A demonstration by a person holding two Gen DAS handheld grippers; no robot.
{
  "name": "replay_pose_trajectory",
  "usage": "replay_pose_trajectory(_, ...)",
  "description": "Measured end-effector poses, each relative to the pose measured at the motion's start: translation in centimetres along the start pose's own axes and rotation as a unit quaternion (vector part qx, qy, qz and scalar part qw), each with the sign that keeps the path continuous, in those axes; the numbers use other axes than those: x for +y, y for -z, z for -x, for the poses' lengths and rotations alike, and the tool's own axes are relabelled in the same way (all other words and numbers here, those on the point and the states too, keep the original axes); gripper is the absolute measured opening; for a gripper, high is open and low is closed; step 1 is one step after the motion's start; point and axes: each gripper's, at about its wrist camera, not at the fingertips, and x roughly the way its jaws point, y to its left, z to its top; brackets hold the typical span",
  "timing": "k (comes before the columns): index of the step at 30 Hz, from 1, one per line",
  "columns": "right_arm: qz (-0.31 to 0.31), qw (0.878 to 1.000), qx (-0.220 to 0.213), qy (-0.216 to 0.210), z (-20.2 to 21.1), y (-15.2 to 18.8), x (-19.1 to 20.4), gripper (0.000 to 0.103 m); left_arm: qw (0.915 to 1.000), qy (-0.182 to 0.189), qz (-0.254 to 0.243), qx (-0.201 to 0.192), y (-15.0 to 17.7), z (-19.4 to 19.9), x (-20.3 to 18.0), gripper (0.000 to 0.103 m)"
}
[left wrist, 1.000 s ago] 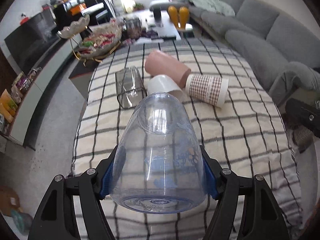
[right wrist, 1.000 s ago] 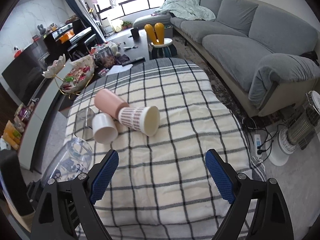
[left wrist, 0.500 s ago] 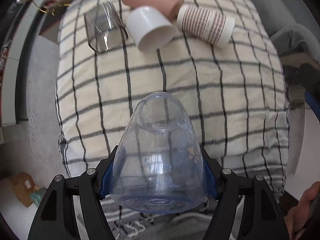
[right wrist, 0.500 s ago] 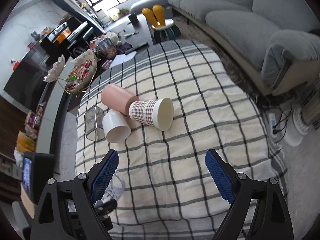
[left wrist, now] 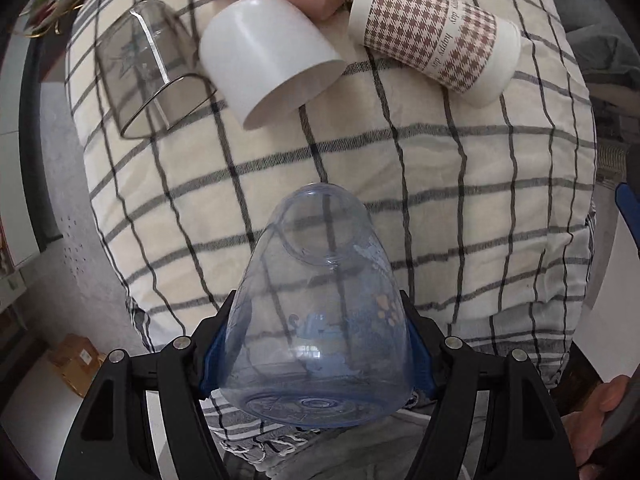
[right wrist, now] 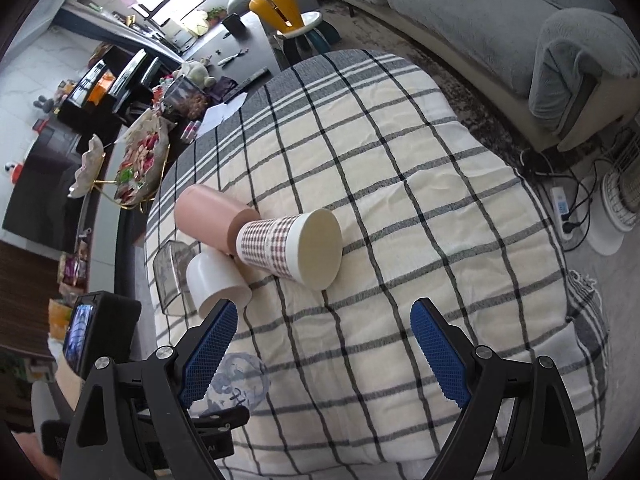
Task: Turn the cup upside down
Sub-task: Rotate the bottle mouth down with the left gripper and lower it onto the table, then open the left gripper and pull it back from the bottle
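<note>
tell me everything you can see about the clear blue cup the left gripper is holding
The clear blue cup is see-through tinted plastic, wide at the base and narrowing toward the mouth, with small blue prints and an orange paw mark on its wall. The left gripper clamps it near the base between blue-padded jaws. Its base faces the camera and its open mouth points down toward the checked cloth. It looks empty. The right wrist view shows it low at left, near the table's front edge.
</note>
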Motion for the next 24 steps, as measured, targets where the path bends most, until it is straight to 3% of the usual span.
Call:
replay_pose_trajectory(2, -0.005, 1.0, 0.002, -0.001, -0.4, -0.2, -0.3, 0.089, 0.9999, 0.001, -0.003, 0.01, -0.6, -0.2, -0.1, 0.072)
replay_pose_trajectory(10, -0.008, 1.0, 0.002, -0.001, -0.6, -0.5, -0.8, 0.089, 0.9994, -0.016, -0.026, -0.019, -1.1, 1.3, -0.8, 0.072)
replay_pose_trajectory(14, 0.0, 1.0, -0.008, 0.002, 0.2, -0.2, -0.6, 0.089, 0.9986, -0.021, -0.016, -0.047, -0.7, 2.0, -0.5, 0.08)
replay_pose_trajectory(24, 0.035, 0.998, -0.051, 0.01, 4.6, 2.0, 0.7, 0.089, 0.9928, -0.001, 0.008, -0.119, 4.5, 3.3, 0.4, 0.08)
